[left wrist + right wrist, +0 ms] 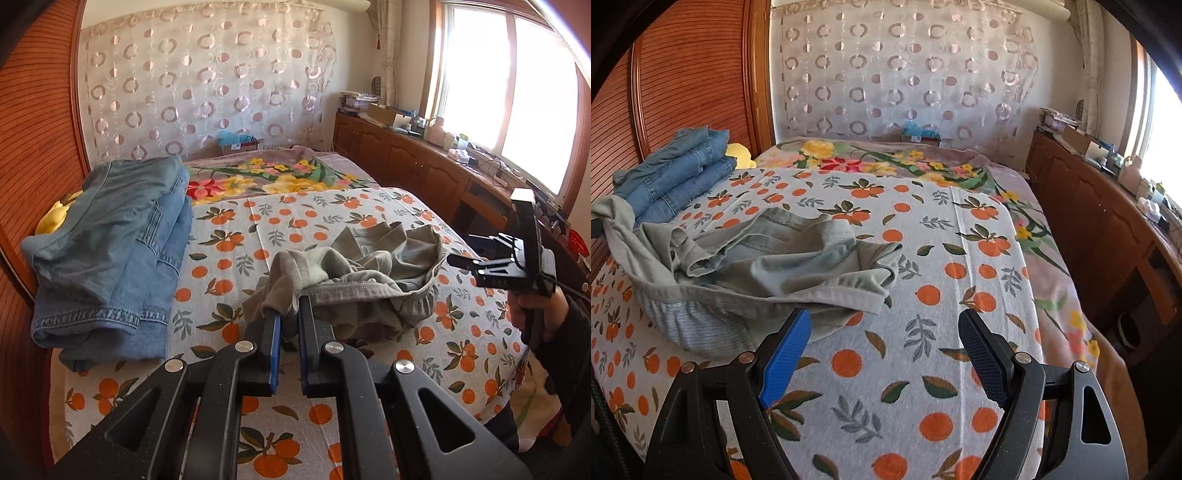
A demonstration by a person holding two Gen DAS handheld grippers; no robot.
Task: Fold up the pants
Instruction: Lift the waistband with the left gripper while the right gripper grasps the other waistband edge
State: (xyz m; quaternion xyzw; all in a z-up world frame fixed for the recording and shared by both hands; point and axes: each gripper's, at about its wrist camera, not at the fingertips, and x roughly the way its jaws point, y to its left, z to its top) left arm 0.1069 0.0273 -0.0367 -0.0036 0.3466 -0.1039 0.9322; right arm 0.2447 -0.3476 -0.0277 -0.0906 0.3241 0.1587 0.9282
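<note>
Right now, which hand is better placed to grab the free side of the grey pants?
The right. The right gripper is open and empty beside the grey pants, near their loose edge. The left gripper is already shut on the other end.

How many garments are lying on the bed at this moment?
2 visible: grey-green pants crumpled mid-bed, one end pinched in the left gripper; folded denim garment by the headboard. The denim pile may hold more than one piece.

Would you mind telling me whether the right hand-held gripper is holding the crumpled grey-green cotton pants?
No, the right hand-held gripper stands open over the orange-print bedsheet, with the crumpled grey-green cotton pants beside its left finger, not between the pads.
</note>
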